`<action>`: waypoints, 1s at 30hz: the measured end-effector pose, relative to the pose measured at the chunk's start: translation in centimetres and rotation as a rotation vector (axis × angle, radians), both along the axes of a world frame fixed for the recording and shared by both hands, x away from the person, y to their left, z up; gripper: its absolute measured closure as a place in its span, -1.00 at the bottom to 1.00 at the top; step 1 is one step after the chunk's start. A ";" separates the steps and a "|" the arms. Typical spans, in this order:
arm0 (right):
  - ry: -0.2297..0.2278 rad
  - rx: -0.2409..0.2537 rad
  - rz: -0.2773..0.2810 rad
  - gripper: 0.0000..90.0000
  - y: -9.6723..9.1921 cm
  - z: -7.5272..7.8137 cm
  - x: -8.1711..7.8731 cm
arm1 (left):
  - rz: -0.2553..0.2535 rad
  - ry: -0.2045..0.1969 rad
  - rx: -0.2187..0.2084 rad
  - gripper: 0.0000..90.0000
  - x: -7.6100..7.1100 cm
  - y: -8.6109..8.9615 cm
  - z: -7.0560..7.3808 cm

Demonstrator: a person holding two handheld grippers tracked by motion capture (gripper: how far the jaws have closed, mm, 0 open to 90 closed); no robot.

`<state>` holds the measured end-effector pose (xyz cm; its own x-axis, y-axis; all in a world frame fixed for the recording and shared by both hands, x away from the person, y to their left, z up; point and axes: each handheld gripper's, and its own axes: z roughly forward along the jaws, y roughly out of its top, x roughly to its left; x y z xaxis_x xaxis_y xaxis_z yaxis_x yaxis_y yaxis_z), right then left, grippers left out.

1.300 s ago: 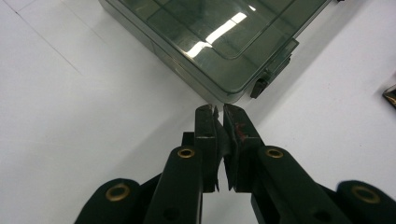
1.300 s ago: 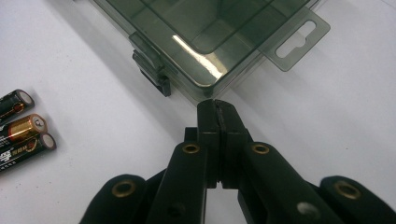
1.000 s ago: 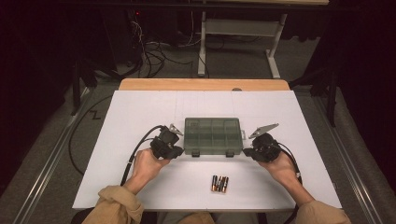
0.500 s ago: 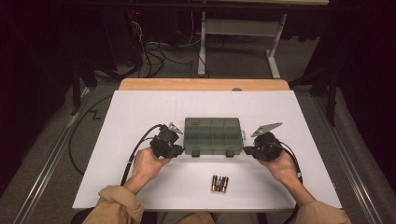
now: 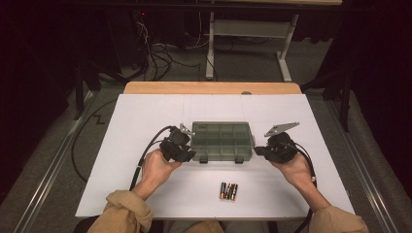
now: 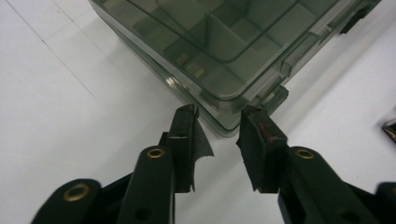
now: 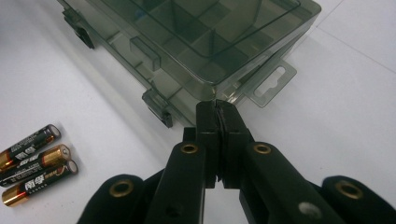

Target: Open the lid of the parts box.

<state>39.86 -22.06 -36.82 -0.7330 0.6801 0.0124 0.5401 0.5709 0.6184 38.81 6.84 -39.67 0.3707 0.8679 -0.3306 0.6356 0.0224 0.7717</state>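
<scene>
Left tongs [image 6: 217, 122] have just parted beside the organizer box [image 5: 222, 141]; right tongs [image 7: 217, 112] remain together.

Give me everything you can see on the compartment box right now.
The compartment box is smoky translucent plastic, lid down, with inner dividers, two front latches and a hang tab at one end. It lies flat mid-table on the white sheet. The right tongs are shut at its corner; the left tongs, jaws just opening, stand apart at another.
</scene>
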 end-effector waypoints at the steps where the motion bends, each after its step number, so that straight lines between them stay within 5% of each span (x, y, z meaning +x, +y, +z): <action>1: 0.000 0.008 -0.001 1.00 -0.1 0.1 0.0 | 0.003 -0.004 0.005 0.37 0.1 -0.1 0.1; 11: -0.016 0.041 -0.020 0.99 -0.2 0.9 0.2 | 0.036 -0.046 0.038 0.07 0.9 -0.9 0.5; 25: -0.039 0.071 -0.045 0.82 -0.4 1.1 0.4 | 0.064 -0.062 -0.020 0.00 1.5 -0.6 2.0; 30: -0.032 0.094 -0.112 0.70 -0.6 0.8 0.7 | 0.070 -0.049 -0.049 -0.01 1.8 -0.7 2.6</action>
<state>40.52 -22.69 -36.02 -0.6534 0.7548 0.0577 0.5768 0.4470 0.6838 40.60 6.19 -37.08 0.3263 0.8756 -0.3562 0.5925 0.1041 0.7988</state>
